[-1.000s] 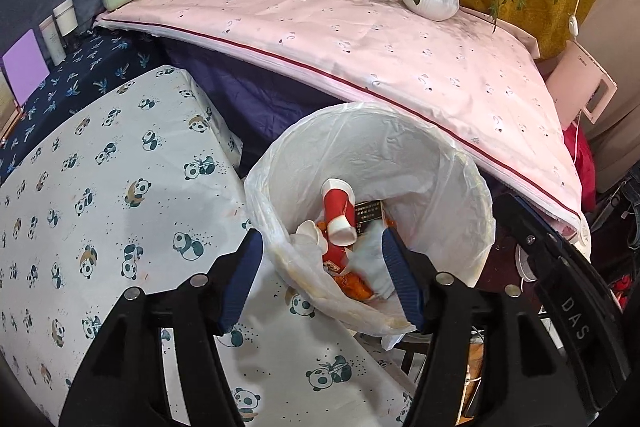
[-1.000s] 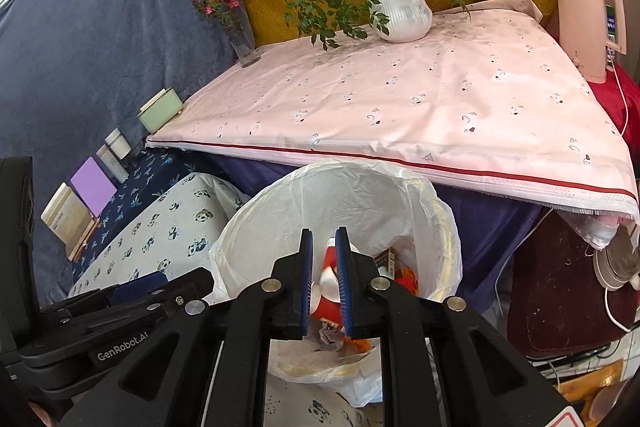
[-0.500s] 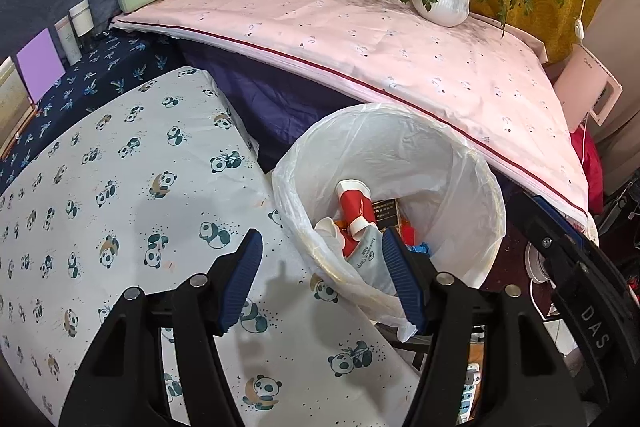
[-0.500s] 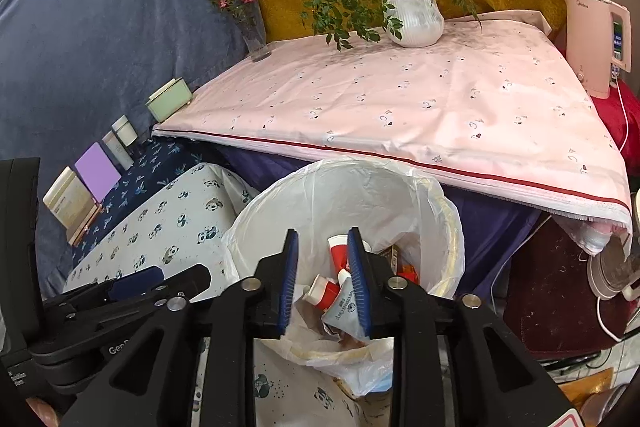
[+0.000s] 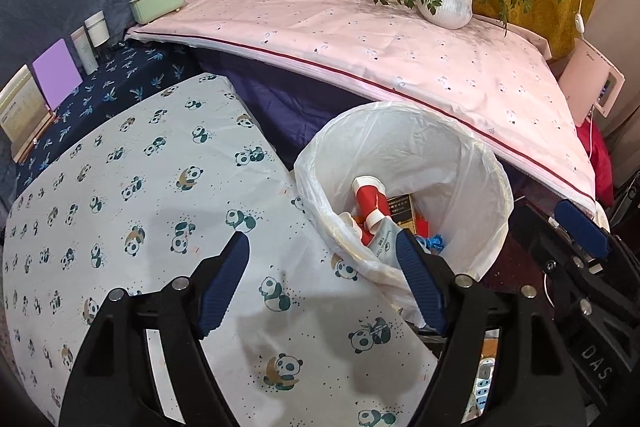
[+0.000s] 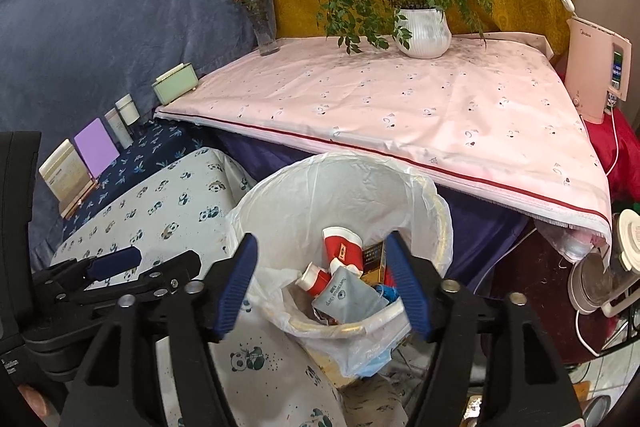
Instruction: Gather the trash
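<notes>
Both grippers hung above the bin's near edge with nothing between their jaws. The right gripper had just been opening and stood wide, framing the trash below it; the left gripper had also spread a little further and was wide too, half over the panda cloth on the tabletop and half over the bin's rim.

Just beyond them stood the bin, lined with a white bag folded over its edge. The trash lay inside at the bottom: a grey pouch on top, red-and-white cups behind it, a dark carton and a scrap of blue beside them. As far as I could see the panda cloth itself carried no more litter, so I judged the collecting nearly done, or the hands about to go looking elsewhere.

Further back a pink-covered table overhung the bin, bearing a potted plant, a vase of flowers and a green box.

What worried me was the bag: its loose lip bulged toward the right gripper, and a jaw drawn back low could catch the plastic and tip the bin or drag the liner out. A careless swing upward might also clip the overhanging table edge.
</notes>
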A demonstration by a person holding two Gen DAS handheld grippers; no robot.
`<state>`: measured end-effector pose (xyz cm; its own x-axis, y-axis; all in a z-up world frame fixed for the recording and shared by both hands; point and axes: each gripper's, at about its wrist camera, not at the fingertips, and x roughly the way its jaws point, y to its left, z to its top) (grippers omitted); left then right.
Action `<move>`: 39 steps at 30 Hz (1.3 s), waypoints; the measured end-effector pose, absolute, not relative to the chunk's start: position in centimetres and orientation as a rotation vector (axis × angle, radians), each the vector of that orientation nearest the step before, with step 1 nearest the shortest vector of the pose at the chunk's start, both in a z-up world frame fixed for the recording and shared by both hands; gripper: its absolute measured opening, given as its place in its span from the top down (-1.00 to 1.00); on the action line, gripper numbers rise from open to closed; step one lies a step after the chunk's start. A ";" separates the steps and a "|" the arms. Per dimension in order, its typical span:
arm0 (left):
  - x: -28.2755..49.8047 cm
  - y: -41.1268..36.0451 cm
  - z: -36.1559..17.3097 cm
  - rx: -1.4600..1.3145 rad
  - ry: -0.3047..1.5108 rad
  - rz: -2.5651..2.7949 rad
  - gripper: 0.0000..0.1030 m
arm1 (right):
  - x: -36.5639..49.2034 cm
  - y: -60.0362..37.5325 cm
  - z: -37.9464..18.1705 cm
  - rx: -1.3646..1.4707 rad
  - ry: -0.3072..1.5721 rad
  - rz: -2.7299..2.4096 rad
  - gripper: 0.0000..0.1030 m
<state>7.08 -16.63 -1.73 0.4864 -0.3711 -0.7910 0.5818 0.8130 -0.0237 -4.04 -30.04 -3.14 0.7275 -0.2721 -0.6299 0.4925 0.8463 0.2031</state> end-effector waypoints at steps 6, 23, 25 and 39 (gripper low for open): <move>6.3 -15.6 -2.0 0.271 0.870 -0.556 -0.64 | -4.7 -29.4 -3.6 0.343 0.662 -0.434 -0.54; 4.5 -13.8 -3.5 0.271 0.867 -0.487 -0.83 | -6.5 -27.9 -4.1 0.205 0.706 -0.469 -0.88; 4.3 -13.7 -3.7 0.267 0.868 -0.477 -0.83 | -6.7 -27.8 -4.2 0.200 0.714 -0.472 -0.88; 3.3 -13.6 -3.5 0.279 0.866 -0.465 -0.83 | -7.3 -27.3 -4.2 0.175 0.725 -0.475 -0.88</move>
